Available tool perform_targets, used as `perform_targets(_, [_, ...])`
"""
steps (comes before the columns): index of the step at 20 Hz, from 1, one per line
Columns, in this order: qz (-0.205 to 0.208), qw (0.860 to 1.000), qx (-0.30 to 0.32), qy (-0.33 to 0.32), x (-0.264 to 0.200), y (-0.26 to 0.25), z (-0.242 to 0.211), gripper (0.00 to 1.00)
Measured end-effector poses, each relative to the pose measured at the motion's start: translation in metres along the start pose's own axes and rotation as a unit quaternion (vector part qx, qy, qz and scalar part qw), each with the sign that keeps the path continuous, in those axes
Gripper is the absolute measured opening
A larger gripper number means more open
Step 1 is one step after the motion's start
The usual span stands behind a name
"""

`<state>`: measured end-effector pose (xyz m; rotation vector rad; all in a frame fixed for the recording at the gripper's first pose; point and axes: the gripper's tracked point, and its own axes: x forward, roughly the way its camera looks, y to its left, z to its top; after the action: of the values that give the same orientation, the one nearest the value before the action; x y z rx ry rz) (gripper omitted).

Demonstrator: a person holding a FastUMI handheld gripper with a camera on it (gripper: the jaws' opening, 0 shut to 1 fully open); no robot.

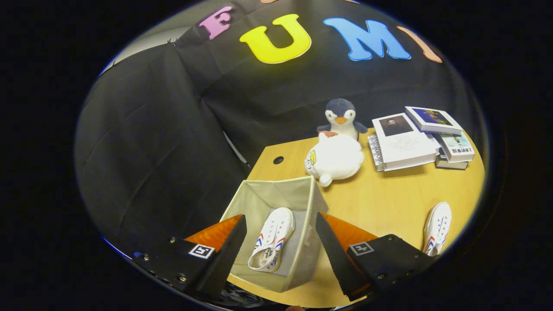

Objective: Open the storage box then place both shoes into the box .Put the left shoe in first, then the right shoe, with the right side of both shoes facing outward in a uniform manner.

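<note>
The gripper (281, 242) hangs above the desk (389, 203) with its fingers spread wide and nothing between them, looking down into the open storage box (302, 194). Seen between the two fingers, one shoe (273, 242) lies on the floor of the box, resting on its side with its striped flank turned up and its toe pointing toward the box's far wall. It sits along the middle of the box, which seems to leave room beside it for a partner. By the task's order this would be the left shoe, though the view alone does not settle which foot it fits.

The box stands at the near corner of the desk, its soft walls upright and its mouth clear, so the opening step looks done. The empty, parted fingers suit a gripper that has nothing to carry and is free for the next pick.

Beyond the right finger, well apart from the box, the second shoe (437, 228) lies on the bare desk near its edge, toe pointing away. It is the piece left to fetch, and it will need turning so that its side matches the one in the box.

Farther out, just beyond the box's far wall, a white plush toy (335, 159) lies on the desk with a penguin plush (341, 116) behind it, and a stack of books (419, 138) beside them. None stands in the way between box and shoe.
</note>
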<state>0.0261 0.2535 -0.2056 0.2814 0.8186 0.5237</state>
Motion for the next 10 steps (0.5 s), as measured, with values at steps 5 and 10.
perform_targets(5, [-0.06,0.998,-0.027,-0.013,-0.045,-0.065,0.011,0.98])
perform_targets(10, [-0.106,0.994,-0.017,-0.024,-0.079,-0.125,0.008,0.98])
